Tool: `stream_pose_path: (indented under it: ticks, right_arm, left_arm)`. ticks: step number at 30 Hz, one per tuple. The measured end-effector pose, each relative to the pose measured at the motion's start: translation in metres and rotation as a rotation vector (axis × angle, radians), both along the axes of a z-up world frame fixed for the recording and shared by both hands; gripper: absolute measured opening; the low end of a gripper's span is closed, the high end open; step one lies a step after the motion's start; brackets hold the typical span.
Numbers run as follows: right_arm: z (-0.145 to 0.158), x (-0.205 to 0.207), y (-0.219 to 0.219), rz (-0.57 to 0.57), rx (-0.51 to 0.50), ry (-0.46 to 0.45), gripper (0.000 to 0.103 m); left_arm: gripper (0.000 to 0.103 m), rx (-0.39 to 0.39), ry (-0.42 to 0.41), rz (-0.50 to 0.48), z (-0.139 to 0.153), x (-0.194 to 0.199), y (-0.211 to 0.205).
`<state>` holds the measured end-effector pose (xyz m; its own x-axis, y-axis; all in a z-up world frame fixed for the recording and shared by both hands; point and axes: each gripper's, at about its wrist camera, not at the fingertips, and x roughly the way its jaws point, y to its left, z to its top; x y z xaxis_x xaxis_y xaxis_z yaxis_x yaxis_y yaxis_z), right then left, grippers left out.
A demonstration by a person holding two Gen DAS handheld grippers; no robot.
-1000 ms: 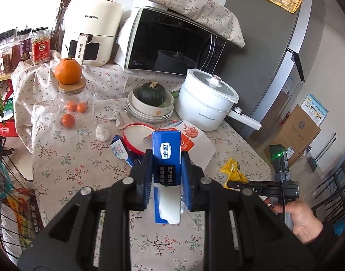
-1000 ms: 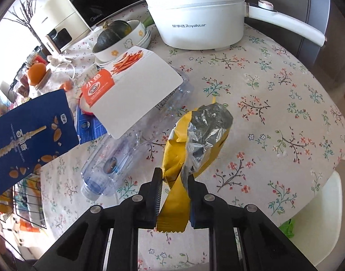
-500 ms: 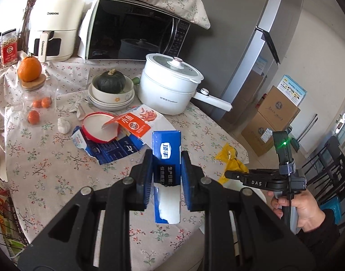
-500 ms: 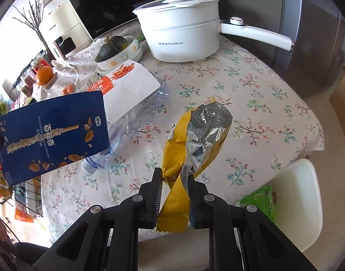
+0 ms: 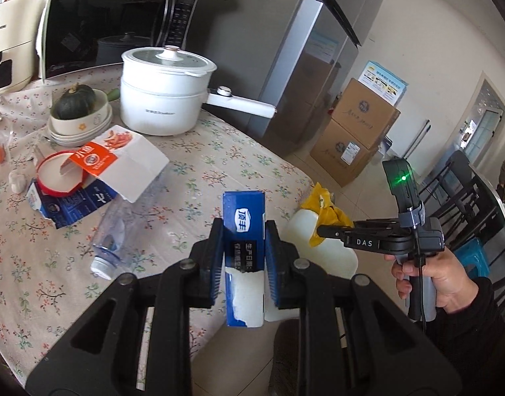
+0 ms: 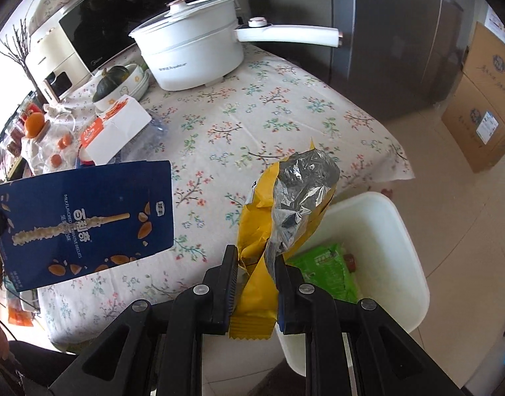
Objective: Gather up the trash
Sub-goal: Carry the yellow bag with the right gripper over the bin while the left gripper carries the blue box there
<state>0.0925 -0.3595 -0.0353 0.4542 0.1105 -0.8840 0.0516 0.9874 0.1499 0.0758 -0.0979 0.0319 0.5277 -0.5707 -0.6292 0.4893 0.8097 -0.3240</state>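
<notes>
Cardboard blue box [image 5: 243, 231] flat, clamped in left gripper [image 5: 243, 264] jaws; right gripper [image 6: 255, 292] jaws pinch crinkled yellow foil wrapper [image 6: 285, 204].

Matt black plastic jaws are pinching a glossy blue cardboard box [image 5: 243, 231] and a crinkled yellow wrapper [image 6: 278, 217] with shiny foil lining, above flowered cloth tablecloth [image 6: 269, 105], a smooth white plastic bin [image 6: 384, 231] standing beside.

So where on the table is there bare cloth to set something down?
Bare cloth runs from the white pot to the table's near right corner. The left is crowded: clear bottle, white carton, bowls, red lid.
</notes>
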Motion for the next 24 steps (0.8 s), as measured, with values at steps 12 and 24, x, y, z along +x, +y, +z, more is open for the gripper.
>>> stream_pose_path:
  ticks: [12,24]
  right_arm:
    - [-0.024,-0.042,-0.08,-0.13,-0.029,0.064,0.02]
    - [-0.057,-0.062,-0.118,-0.181,-0.037,0.153,0.02]
  left_arm:
    - [0.025,0.034,0.034,-0.182,-0.024,-0.015,-0.09]
    - [0.025,0.095,0.077,-0.269,-0.069,-0.012,-0.159]
